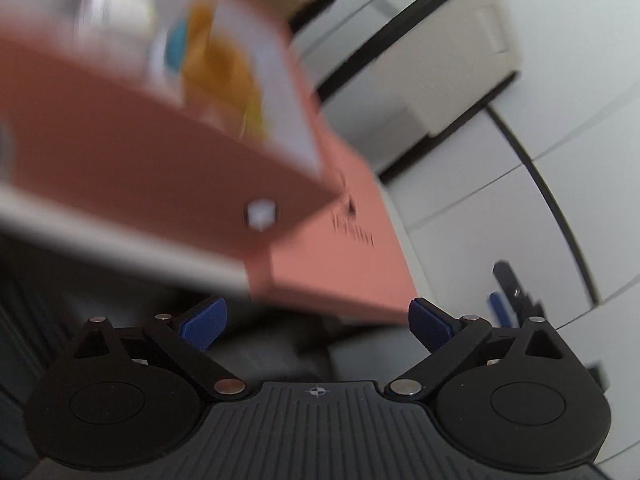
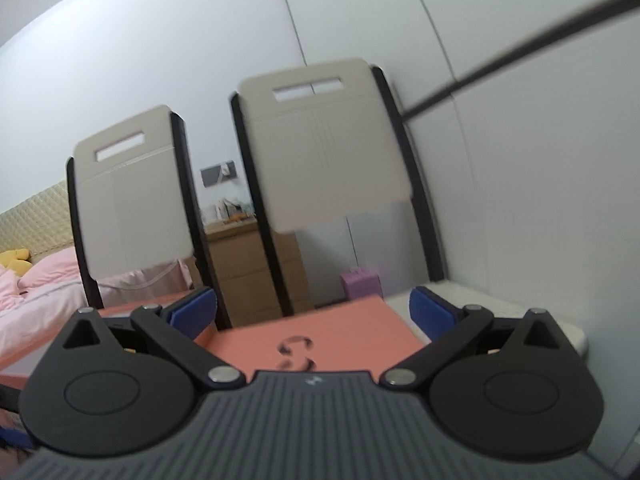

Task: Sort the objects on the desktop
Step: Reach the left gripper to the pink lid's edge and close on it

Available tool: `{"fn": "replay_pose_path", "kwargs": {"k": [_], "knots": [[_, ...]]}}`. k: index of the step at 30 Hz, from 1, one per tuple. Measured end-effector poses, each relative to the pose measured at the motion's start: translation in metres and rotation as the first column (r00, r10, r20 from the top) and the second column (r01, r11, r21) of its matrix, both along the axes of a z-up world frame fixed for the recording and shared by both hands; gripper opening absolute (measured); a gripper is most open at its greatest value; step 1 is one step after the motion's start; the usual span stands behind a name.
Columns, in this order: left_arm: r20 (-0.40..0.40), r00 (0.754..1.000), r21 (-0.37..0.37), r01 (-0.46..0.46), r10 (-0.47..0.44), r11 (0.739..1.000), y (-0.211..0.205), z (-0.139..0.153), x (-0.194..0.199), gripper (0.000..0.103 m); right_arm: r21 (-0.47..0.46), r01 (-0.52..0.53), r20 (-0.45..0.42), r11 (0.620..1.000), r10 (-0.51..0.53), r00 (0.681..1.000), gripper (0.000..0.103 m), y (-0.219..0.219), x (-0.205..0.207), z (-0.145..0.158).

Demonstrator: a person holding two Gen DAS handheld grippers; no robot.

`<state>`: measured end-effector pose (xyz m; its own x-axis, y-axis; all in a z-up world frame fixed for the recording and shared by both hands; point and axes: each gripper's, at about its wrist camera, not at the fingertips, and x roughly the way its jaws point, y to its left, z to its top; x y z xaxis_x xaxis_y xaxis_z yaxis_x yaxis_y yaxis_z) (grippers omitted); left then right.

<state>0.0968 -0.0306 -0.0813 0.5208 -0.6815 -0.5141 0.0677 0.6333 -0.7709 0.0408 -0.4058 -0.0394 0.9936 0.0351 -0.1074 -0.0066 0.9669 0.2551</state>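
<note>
Left claw (image 1: 318, 322) gapes wide and empty below a blurred salmon box (image 1: 160, 152); right claw (image 2: 314, 314) is spread wide too, over a salmon lid (image 2: 320, 340), 2 chairs (image 2: 320, 140) behind

Salmon box (image 2: 320, 340): dark "S"-like mark, blurred.

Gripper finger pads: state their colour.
Blue pads, clearest in the right wrist view.
</note>
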Motion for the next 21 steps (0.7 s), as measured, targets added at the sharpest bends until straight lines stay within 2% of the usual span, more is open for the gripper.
{"fn": "replay_pose_path", "kwargs": {"k": [3,5,6,7,9,12,13,21], "knots": [[-0.133,0.991,-0.161,-0.043,0.022,0.986,-0.008,-0.038,0.021,0.096,0.023,-0.010,-0.047,1.000,0.011,0.999,0.103,-0.014,-0.002,-0.013],[-0.177,0.983,-0.244,-0.087,0.044,0.966,-0.009,-0.059,0.032,0.095,0.030,-0.022,-0.069,0.999,0.024,0.997,0.103,-0.019,-0.003,-0.020],[-0.200,0.978,-0.261,-0.116,0.064,0.958,-0.009,-0.067,0.035,0.095,0.032,-0.027,-0.077,0.999,0.029,0.997,0.103,-0.021,-0.002,-0.022],[-0.224,0.971,-0.278,-0.145,0.083,0.950,-0.008,-0.075,0.038,0.094,0.034,-0.030,-0.084,0.999,0.033,0.996,0.103,-0.024,-0.002,-0.024],[-0.263,0.958,-0.290,-0.193,0.116,0.938,-0.006,-0.090,0.042,0.087,0.040,-0.036,-0.092,0.999,0.039,0.995,0.103,-0.028,-0.003,-0.027],[-0.301,0.944,-0.315,-0.229,0.132,0.921,-0.005,-0.105,0.044,0.086,0.045,-0.046,-0.106,0.998,0.051,0.993,0.103,-0.032,-0.004,-0.031],[-0.308,0.942,-0.332,-0.236,0.132,0.913,-0.006,-0.109,0.044,0.086,0.047,-0.050,-0.111,0.998,0.055,0.992,0.103,-0.032,-0.004,-0.031],[-0.313,0.944,-0.365,-0.215,0.098,0.906,-0.042,-0.127,0.053,0.086,0.062,-0.104,-0.155,0.993,0.112,0.981,0.103,-0.027,0.003,-0.038]]}}
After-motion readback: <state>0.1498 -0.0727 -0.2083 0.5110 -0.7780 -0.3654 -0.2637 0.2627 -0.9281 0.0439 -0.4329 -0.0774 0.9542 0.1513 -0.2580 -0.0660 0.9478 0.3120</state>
